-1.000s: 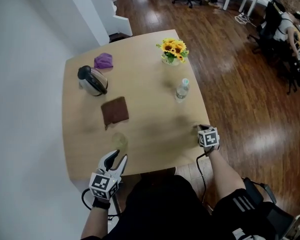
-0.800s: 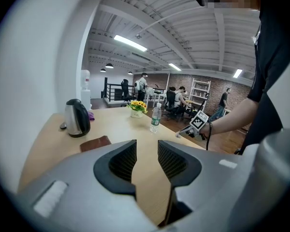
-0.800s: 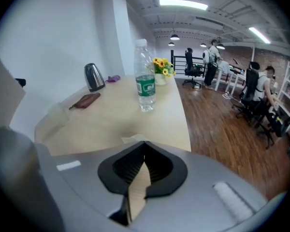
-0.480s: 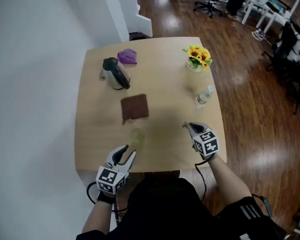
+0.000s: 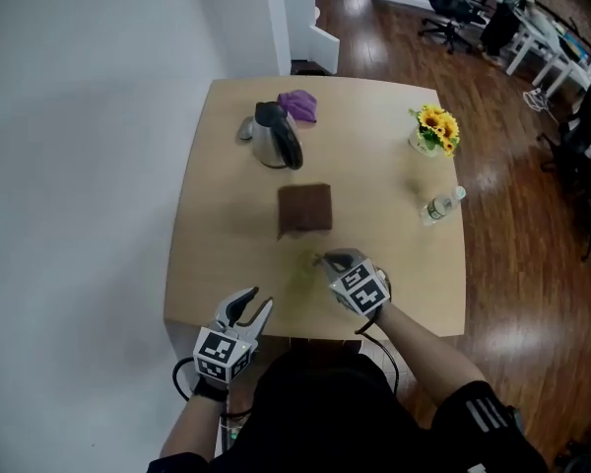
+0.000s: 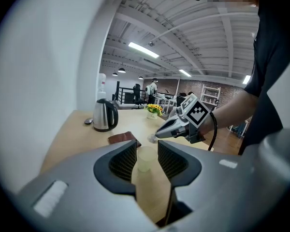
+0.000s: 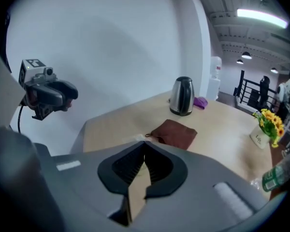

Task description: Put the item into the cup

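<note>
The cup [image 5: 302, 267], pale and translucent, stands upright on the near part of the table [image 5: 207, 264], just near of the brown cloth [image 5: 305, 208]. In the left gripper view nothing shows inside it, so I judge the drop not yet made.

The right gripper [image 5: 327, 259] is just right of the cup, its tips pointing left and nearly over the rim. Its jaws are pressed together. In the left gripper view a small pale blob [image 6: 152, 138] sits at those tips. It may be the item, but it is too small and blurred to be sure, and the right gripper view shows only the two jaws meeting, with nothing clear between them.

The left gripper [image 5: 254, 299] hangs at the table's near edge, near and left of the cup and apart from it. Its jaws stand apart and empty, with the cup lined up beyond the gap and not inside it.

Farther off, the kettle [image 5: 276, 136] and a purple rag [image 5: 297, 104] sit at the far side, with the flowers [image 5: 433, 129] and a bottle [image 5: 439, 207] at the right, all well apart from the cup.

If the blob is the item, the carry looks nearly done. What is left is to centre the tips over the mouth and part the jaws. The left gripper could steady the cup, which looks light and easy to tip.
</note>
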Demonstrator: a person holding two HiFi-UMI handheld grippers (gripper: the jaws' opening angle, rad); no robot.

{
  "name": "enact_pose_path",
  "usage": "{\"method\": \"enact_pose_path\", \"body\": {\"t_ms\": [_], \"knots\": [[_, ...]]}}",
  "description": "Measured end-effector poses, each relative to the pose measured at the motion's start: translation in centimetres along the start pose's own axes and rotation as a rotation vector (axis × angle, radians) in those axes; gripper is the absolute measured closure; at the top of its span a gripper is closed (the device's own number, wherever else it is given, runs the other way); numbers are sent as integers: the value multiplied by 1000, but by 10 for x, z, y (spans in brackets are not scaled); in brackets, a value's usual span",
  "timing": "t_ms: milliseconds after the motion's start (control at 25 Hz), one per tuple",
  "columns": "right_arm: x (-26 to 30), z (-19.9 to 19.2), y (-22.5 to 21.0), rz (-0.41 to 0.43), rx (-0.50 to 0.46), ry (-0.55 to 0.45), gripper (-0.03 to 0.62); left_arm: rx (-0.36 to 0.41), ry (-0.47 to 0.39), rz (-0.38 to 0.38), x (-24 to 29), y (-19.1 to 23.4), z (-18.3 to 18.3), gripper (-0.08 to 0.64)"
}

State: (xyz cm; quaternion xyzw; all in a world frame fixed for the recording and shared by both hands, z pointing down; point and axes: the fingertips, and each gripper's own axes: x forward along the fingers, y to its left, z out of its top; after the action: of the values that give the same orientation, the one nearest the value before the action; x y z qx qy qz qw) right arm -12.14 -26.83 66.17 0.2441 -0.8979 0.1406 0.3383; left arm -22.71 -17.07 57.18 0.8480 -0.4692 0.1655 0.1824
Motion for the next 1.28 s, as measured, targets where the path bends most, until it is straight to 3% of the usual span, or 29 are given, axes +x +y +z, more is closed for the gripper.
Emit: {"method": "enact_pose_path", "body": {"t_ms": [400, 960, 1280], "knots": [[61, -35, 20, -57, -194, 227, 578, -9, -3, -5, -20, 31, -17, 428], [66, -43, 17, -94, -227, 297, 502, -15, 0, -19, -29, 38, -21, 428], [56, -31, 14, -101, -191, 238, 495, -6, -13, -20, -28, 35, -21, 428]]}}
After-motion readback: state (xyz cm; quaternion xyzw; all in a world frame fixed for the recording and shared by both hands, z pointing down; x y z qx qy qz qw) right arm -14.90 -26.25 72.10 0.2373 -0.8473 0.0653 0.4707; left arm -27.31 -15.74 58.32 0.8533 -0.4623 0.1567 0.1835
